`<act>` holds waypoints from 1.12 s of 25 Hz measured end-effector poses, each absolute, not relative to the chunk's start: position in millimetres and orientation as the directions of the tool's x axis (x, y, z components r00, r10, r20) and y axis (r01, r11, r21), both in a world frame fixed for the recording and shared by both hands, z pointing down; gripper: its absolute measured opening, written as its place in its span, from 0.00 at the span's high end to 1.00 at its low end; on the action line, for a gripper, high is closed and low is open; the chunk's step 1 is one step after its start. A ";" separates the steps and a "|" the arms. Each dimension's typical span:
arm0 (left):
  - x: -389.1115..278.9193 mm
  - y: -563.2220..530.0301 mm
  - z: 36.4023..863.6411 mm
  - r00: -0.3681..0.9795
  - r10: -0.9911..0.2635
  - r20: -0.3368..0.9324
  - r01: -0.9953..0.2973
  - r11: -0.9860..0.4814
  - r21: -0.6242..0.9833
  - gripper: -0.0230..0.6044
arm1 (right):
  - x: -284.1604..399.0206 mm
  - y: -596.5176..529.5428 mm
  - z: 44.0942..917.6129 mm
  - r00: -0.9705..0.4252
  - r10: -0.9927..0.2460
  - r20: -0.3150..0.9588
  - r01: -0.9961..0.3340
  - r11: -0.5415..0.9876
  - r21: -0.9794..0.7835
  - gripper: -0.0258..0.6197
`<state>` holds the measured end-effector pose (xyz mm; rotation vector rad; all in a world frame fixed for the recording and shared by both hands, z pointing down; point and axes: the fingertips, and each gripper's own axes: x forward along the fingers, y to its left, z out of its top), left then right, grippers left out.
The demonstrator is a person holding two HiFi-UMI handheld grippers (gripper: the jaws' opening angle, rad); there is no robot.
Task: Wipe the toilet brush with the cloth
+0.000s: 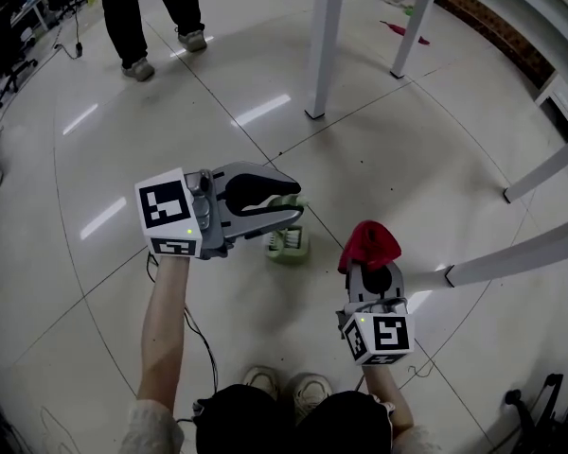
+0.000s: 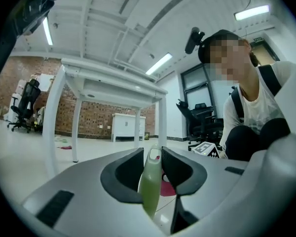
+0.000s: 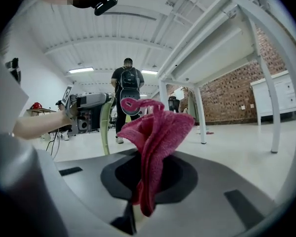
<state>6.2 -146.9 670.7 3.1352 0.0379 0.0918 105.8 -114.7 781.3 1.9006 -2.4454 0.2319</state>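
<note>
My left gripper (image 1: 286, 212) is shut on the pale green handle of the toilet brush (image 2: 150, 181), which stands upright between the jaws. In the head view the brush's green and white lower end (image 1: 289, 244) shows just below those jaws, over the floor. From the right gripper view the handle (image 3: 105, 127) runs down from the left gripper (image 3: 86, 111). My right gripper (image 1: 371, 270) is shut on a red cloth (image 1: 369, 242), bunched and sticking up out of the jaws (image 3: 155, 142). The cloth and the brush are apart, the cloth to the brush's right.
White table legs (image 1: 324, 45) stand ahead, with another leg (image 1: 412, 26) and a slanted rail (image 1: 511, 253) to the right. A person (image 1: 137, 17) stands far left on the tiled floor. A thin cable (image 1: 204, 348) lies by my feet. An office chair (image 2: 202, 122) stands behind.
</note>
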 end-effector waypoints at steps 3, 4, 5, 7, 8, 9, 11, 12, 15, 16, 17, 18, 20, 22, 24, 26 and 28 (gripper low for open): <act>8.5 -155.5 664.5 0.999 0.020 0.049 0.021 -1.000 -0.019 0.78 | 103.5 -128.2 767.1 -0.287 -0.955 0.079 -0.956 0.279 -0.095 0.91; 7.9 -160.4 656.5 0.999 0.015 0.030 0.016 -1.000 -0.021 0.78 | 103.6 -135.2 756.2 -0.297 -0.953 0.066 -0.952 0.290 -0.098 0.91; 6.0 -166.5 643.6 1.000 0.004 -0.001 0.004 -1.000 -0.014 0.78 | 104.2 -142.9 741.1 -0.304 -0.951 0.060 -0.949 0.297 -0.103 0.91; -1.3 -180.0 604.0 0.997 -0.029 -0.067 -0.027 -0.999 0.030 0.78 | 105.3 -157.3 695.5 -0.306 -0.950 0.063 -0.947 0.297 -0.122 0.91; -5.3 -186.6 577.8 0.995 -0.045 -0.084 -0.040 -0.998 0.056 0.78 | 104.7 -164.0 663.6 -0.308 -0.949 0.066 -0.946 0.298 -0.127 0.91; -8.2 -192.8 546.4 0.994 -0.058 -0.093 -0.051 -0.996 0.078 0.78 | 103.6 -170.6 625.5 -0.314 -0.947 0.064 -0.944 0.304 -0.129 0.91; -11.1 -202.6 465.3 0.991 -0.078 -0.110 -0.066 -0.992 0.107 0.78 | 97.5 -182.1 532.5 -0.346 -0.937 0.048 -0.930 0.336 -0.147 0.91; -11.5 -205.6 416.2 0.989 -0.084 -0.118 -0.070 -0.991 0.114 0.78 | 91.3 -185.7 478.7 -0.373 -0.927 0.030 -0.916 0.363 -0.169 0.91; -8.9 -202.7 248.5 0.989 -0.086 -0.120 -0.074 -0.992 0.107 0.78 | 67.0 -184.4 294.5 -0.467 -0.881 -0.072 -0.841 0.468 -0.271 0.91; -8.3 -196.6 190.4 0.989 -0.089 -0.119 -0.077 -0.992 0.103 0.78 | 60.5 -179.3 228.9 -0.488 -0.865 -0.117 -0.812 0.499 -0.304 0.91; -8.5 -188.6 133.2 0.988 -0.094 -0.119 -0.082 -0.992 0.101 0.78 | 55.6 -172.1 163.7 -0.501 -0.850 -0.165 -0.786 0.526 -0.326 0.91; -9.4 -179.8 78.1 0.988 -0.100 -0.120 -0.088 -0.991 0.097 0.78 | 52.1 -163.7 100.9 -0.507 -0.836 -0.213 -0.766 0.549 -0.334 0.91; -11.1 -162.8 -21.0 0.987 -0.107 -0.121 -0.098 -0.992 0.080 0.78 | 48.2 -145.1 -11.1 -0.511 -0.803 -0.308 -0.733 0.594 -0.332 0.91; -11.0 -147.4 -100.8 0.986 -0.106 -0.132 -0.100 -0.993 0.055 0.78 | 47.9 -125.6 -96.6 -0.509 -0.760 -0.404 -0.679 0.643 -0.355 0.91; -9.1 -130.5 -158.4 0.984 -0.101 -0.147 -0.099 -0.995 0.018 0.78 | 46.1 -106.9 -151.3 -0.501 -0.717 -0.484 -0.624 0.687 -0.371 0.91; -6.8 -112.4 -193.3 0.984 -0.098 -0.150 -0.103 -0.994 -0.025 0.78 | 40.3 -90.4 -180.1 -0.495 -0.685 -0.535 -0.602 0.714 -0.358 0.91; -2.7 -96.2 -212.2 0.984 -0.099 -0.145 -0.110 -0.992 -0.068 0.78 | 35.4 -78.1 -195.4 -0.490 -0.660 -0.569 -0.584 0.734 -0.348 0.91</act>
